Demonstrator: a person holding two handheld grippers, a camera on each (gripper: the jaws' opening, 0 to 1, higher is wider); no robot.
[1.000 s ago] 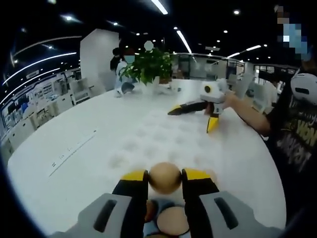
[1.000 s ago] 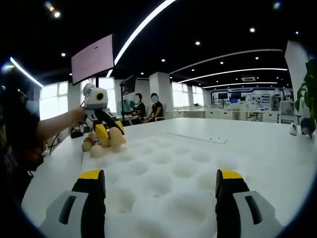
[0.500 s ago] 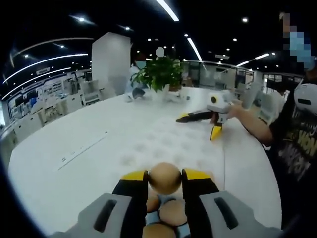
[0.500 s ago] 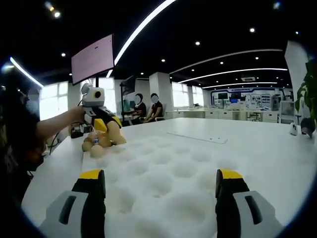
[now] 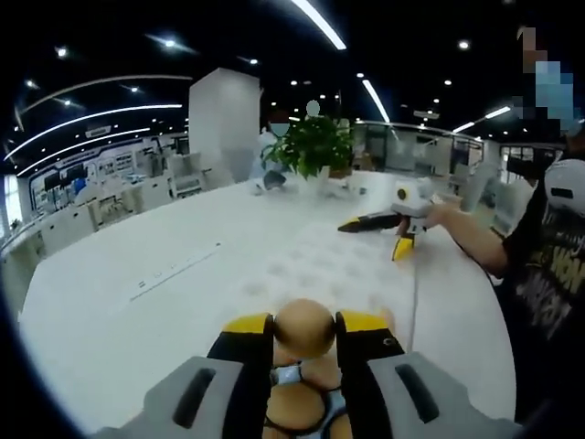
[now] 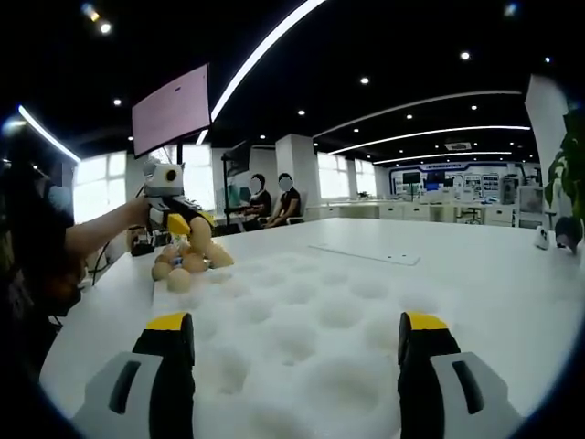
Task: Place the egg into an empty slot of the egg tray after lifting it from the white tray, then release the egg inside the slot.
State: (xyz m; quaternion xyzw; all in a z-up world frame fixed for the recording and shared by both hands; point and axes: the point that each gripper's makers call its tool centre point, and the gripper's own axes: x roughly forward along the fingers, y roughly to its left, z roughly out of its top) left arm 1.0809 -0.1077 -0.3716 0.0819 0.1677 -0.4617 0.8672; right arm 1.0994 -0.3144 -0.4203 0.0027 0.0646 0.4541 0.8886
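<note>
A tan egg (image 5: pixel 304 327) is gripped between the yellow tips of my left gripper (image 5: pixel 304 329), lifted above several more eggs (image 5: pixel 294 412) that lie just below the jaws; the tray under them is mostly hidden. The white dimpled egg tray (image 5: pixel 320 265) stretches ahead, its slots bare. My right gripper (image 5: pixel 391 220) hovers over the tray's far end in a person's hand. In the right gripper view, my right gripper (image 6: pixel 294 340) stands open over the egg tray (image 6: pixel 311 315), and my left gripper (image 6: pixel 189 230) hangs over the pile of eggs (image 6: pixel 180 272) at the tray's far left corner.
A large white table (image 5: pixel 128 302) carries everything. A potted plant (image 5: pixel 313 144) stands at its far edge. A person's arm (image 6: pixel 87 233) reaches in from the left. Two people sit far back by a pillar (image 6: pixel 271 197). A flat strip (image 6: pixel 364 255) lies on the table beyond the tray.
My left gripper has risen with the egg in it, drawing away from the eggs below. The right gripper has stayed still and open.
</note>
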